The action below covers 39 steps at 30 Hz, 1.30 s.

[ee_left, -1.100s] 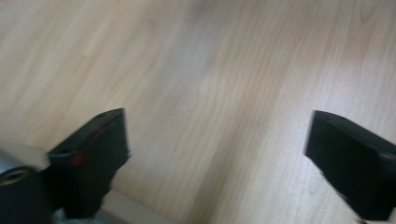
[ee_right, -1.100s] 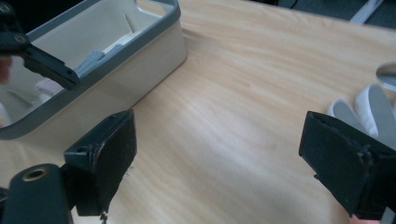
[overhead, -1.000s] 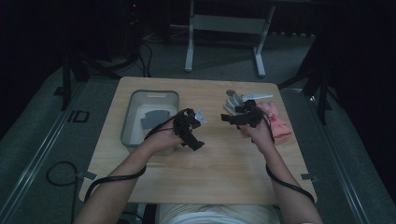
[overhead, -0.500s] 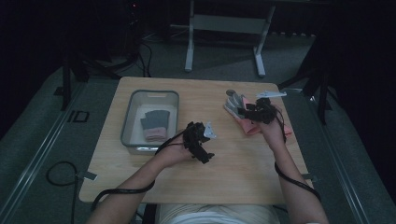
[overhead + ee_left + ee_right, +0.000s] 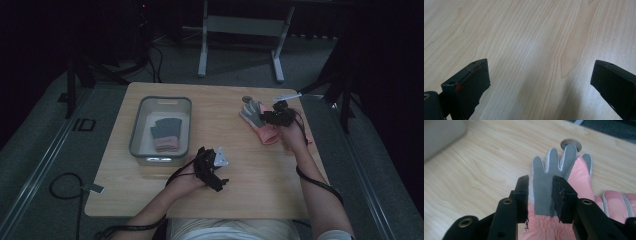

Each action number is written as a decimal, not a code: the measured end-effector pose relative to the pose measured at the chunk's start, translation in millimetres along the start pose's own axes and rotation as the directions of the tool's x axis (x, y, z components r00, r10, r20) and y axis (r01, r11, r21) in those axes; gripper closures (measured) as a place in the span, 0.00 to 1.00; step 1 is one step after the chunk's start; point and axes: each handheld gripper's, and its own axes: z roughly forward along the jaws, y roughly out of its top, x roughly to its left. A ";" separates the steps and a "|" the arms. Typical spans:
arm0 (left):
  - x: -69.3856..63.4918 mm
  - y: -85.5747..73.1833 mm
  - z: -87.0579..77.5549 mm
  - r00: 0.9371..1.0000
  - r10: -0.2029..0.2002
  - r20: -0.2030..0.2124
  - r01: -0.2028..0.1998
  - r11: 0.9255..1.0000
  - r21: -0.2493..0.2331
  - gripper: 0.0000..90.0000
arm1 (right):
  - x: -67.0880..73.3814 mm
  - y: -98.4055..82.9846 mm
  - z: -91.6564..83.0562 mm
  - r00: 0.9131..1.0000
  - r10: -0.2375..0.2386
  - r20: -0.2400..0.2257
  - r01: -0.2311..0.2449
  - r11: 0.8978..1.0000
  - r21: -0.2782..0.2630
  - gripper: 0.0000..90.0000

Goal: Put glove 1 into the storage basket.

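A pink glove with a grey palm (image 5: 260, 125) lies flat on the wooden table (image 5: 240, 195) at the far right. My right gripper (image 5: 274, 118) sits low over it. In the right gripper view its jaws (image 5: 540, 182) straddle the grey palm (image 5: 541, 195); they have just been closing, and the fabric between them still looks flat. My left gripper (image 5: 212, 170) hovers near the table's front middle. Its jaws (image 5: 539, 82) stand wide open over bare wood with nothing between them.
A grey bin (image 5: 160, 102) at the left holds a folded grey and pink glove (image 5: 165, 134). Another pink glove (image 5: 616, 200) lies just right of the first. A round hole (image 5: 247, 99) in the table sits beyond the glove's fingertips. Cables trail from both grippers.
My left gripper has moved away from the bin toward the table's front and sunk lower. My right gripper has shifted right onto the glove, and its jaws have narrowed around the palm.
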 end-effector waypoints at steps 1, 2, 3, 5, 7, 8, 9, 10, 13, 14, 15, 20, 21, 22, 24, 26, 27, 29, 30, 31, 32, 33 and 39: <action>-2.5 -2.6 -0.1 1.000 -0.008 -0.016 0.008 1.000 -0.020 0.02 | -1.2 -0.1 4.7 1.000 0.002 0.001 -0.003 1.000 0.016 0.77; -5.0 -5.2 0.4 0.999 -0.014 -0.034 0.013 0.999 -0.036 0.02 | -2.8 -0.2 9.8 1.000 0.002 0.001 -0.002 0.999 0.042 0.78; -7.9 -7.6 0.5 0.998 -0.009 -0.059 0.007 0.999 -0.044 0.02 | -4.5 -0.3 14.7 1.000 0.001 0.002 -0.001 0.998 0.070 0.78; -11.1 -12.2 -0.7 0.997 -0.027 -0.077 0.020 0.996 -0.086 0.02 | -8.1 -0.5 22.5 1.000 -0.016 0.013 0.014 0.994 0.109 0.76; -13.1 -14.9 -2.8 0.996 -0.046 -0.080 0.036 0.992 -0.124 0.02 | -12.2 -0.7 28.6 0.999 -0.023 0.024 0.020 0.992 0.125 0.72; -14.1 -15.4 -3.4 0.996 -0.047 -0.080 0.037 0.991 -0.125 0.02 | -13.9 -0.8 31.4 0.999 -0.023 0.026 0.019 0.992 0.125 0.71; -14.8 -15.9 -3.8 0.996 -0.043 -0.082 0.033 0.993 -0.118 0.02 | -15.1 -1.1 34.6 0.999 -0.030 0.017 0.028 0.991 0.127 0.70; -15.4 -16.8 -4.2 0.996 -0.037 -0.087 0.026 0.993 -0.116 0.02 | -15.7 -1.8 38.2 0.999 -0.037 0.001 0.036 0.990 0.133 0.69; -18.5 -21.7 -5.6 0.992 -0.059 -0.109 0.045 0.991 -0.129 0.02 | -16.2 -5.4 50.6 0.998 -0.062 -0.004 0.061 0.983 0.172 0.69; -19.5 -23.6 -6.6 0.991 -0.070 -0.114 0.054 0.989 -0.138 0.02 | -16.7 -7.2 53.9 0.998 -0.061 -0.005 0.060 0.982 0.179 0.70; -20.7 -25.4 -7.8 0.989 -0.082 -0.120 0.063 0.987 -0.149 0.02 | -17.9 -8.7 56.2 0.999 -0.046 -0.015 0.048 0.982 0.183 0.73; -24.6 -30.6 -11.2 0.987 -0.096 -0.132 0.073 0.984 -0.164 0.02 | -17.1 -10.7 60.0 1.000 -0.022 -0.008 0.024 0.979 0.203 0.84; -24.6 -30.6 -11.2 0.987 -0.096 -0.132 0.073 0.984 -0.164 0.02 | -17.1 -10.7 60.0 1.000 -0.022 -0.008 0.024 0.979 0.203 0.84; -25.0 -31.6 -11.0 0.988 -0.097 -0.123 0.077 0.985 -0.156 0.02 | -15.7 -10.2 59.9 1.000 -0.022 -0.001 0.022 0.978 0.209 0.86; -26.0 -32.3 -9.9 0.988 -0.092 -0.121 0.073 0.986 -0.151 0.02 | -13.8 -9.1 59.5 1.000 0.023 0.014 -0.026 0.978 0.207 0.91; -26.3 -32.9 -8.7 0.989 -0.087 -0.118 0.068 0.986 -0.153 0.02 | -13.5 -6.3 54.3 0.996 0.090 0.013 -0.091 0.977 0.195 0.95; -26.3 -32.9 -8.7 0.989 -0.087 -0.118 0.068 0.986 -0.153 0.02 | -13.5 -6.3 54.3 0.996 0.090 0.013 -0.091 0.977 0.195 0.95; -27.5 -32.7 -6.9 0.990 -0.080 -0.118 0.062 0.987 -0.150 0.02 | -6.7 0.2 33.8 0.987 0.158 0.023 -0.160 0.977 0.141 0.96; -27.6 -32.5 -6.7 0.990 -0.078 -0.116 0.060 0.987 -0.147 0.02 | -4.0 1.6 26.7 0.985 0.174 0.017 -0.174 0.977 0.121 0.96; -27.7 -32.3 -6.2 0.990 -0.076 -0.115 0.059 0.988 -0.144 0.02 | -1.5 2.4 21.0 0.983 0.183 0.014 -0.184 0.977 0.105 0.96; -27.7 -32.3 -6.2 0.990 -0.076 -0.115 0.059 0.988 -0.144 0.02 | -1.5 2.4 21.0 0.983 0.183 0.014 -0.184 0.977 0.105 0.96; -27.7 -32.6 -6.0 0.990 -0.072 -0.120 0.054 0.988 -0.142 0.02 | 2.8 3.3 13.1 0.981 0.195 0.013 -0.195 0.978 0.080 0.96; -25.8 -33.6 -6.1 0.989 -0.095 -0.112 0.079 0.987 -0.141 0.02 | 39.5 1.4 -44.1 0.969 0.246 0.030 -0.244 0.968 -0.064 0.96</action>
